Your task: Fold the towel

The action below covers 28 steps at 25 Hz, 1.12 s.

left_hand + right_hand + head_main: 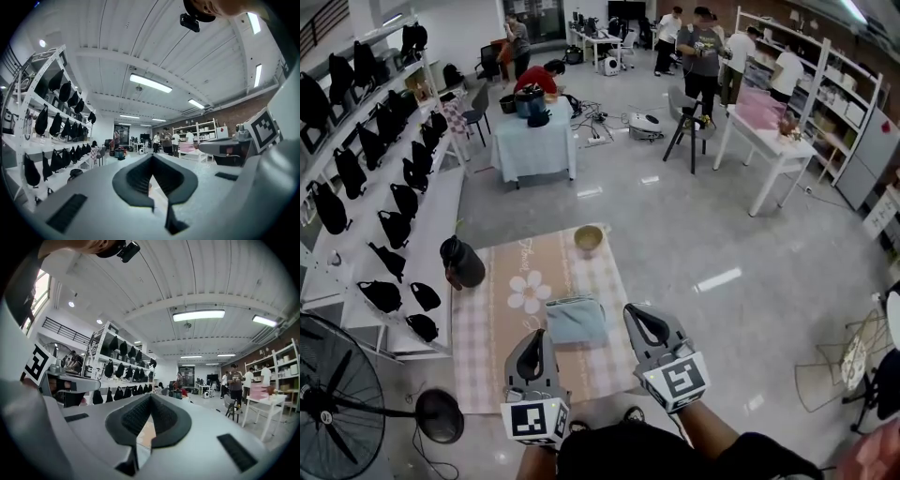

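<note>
The towel (577, 320), pale blue, is folded into a compact, near-square pad. It lies flat on the pink checked mat (502, 352) on the floor, beside the mat's white flower print. The left gripper (534, 345) and right gripper (639, 319) are held side by side, pointing level across the room with the towel showing between their tips, and both pairs of jaws are closed together on nothing.

Towel (577, 320) lies on mat (487, 366), bowl (589, 239) behind it
</note>
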### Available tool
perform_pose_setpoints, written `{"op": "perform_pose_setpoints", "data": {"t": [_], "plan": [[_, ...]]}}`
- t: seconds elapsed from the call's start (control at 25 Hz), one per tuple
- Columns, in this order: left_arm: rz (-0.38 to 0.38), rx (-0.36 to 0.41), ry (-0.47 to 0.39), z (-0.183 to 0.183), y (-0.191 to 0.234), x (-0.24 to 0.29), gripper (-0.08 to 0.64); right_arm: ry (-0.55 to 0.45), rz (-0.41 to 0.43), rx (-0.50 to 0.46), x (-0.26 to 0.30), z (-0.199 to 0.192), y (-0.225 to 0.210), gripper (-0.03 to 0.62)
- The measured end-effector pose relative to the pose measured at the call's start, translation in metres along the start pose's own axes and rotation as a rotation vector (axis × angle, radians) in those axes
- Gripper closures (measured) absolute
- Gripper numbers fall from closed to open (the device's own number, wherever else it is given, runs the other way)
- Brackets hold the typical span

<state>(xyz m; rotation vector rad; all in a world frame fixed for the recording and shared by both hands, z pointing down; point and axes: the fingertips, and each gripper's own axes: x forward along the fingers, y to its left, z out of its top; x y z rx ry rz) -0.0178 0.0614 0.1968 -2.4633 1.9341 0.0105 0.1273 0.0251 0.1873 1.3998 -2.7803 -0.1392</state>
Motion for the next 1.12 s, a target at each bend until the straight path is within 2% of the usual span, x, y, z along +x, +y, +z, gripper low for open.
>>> {"op": "perform_pose_setpoints", "data": {"t": [0.16, 0.32, 0.68, 1.12], "plan": [[-0.006, 0.014, 0.003, -0.004, 0.003, -0.001, 0.555, 0.015, -0.001, -0.022, 0.002, -0.001, 0.007, 0.589], [-0.019, -0.007, 0.030, -0.016, 0.008, 0.000, 0.555, 0.030, -0.015, -0.058, 0.004, -0.003, 0.010, 0.589], [-0.036, -0.049, 0.044, -0.026, 0.021, 0.009, 0.555, 0.055, -0.042, -0.072, 0.013, -0.007, 0.006, 0.589], [-0.068, -0.061, 0.057, -0.032, 0.025, 0.005, 0.555, 0.079, -0.053, -0.070, 0.014, -0.012, 0.017, 0.589]]}}
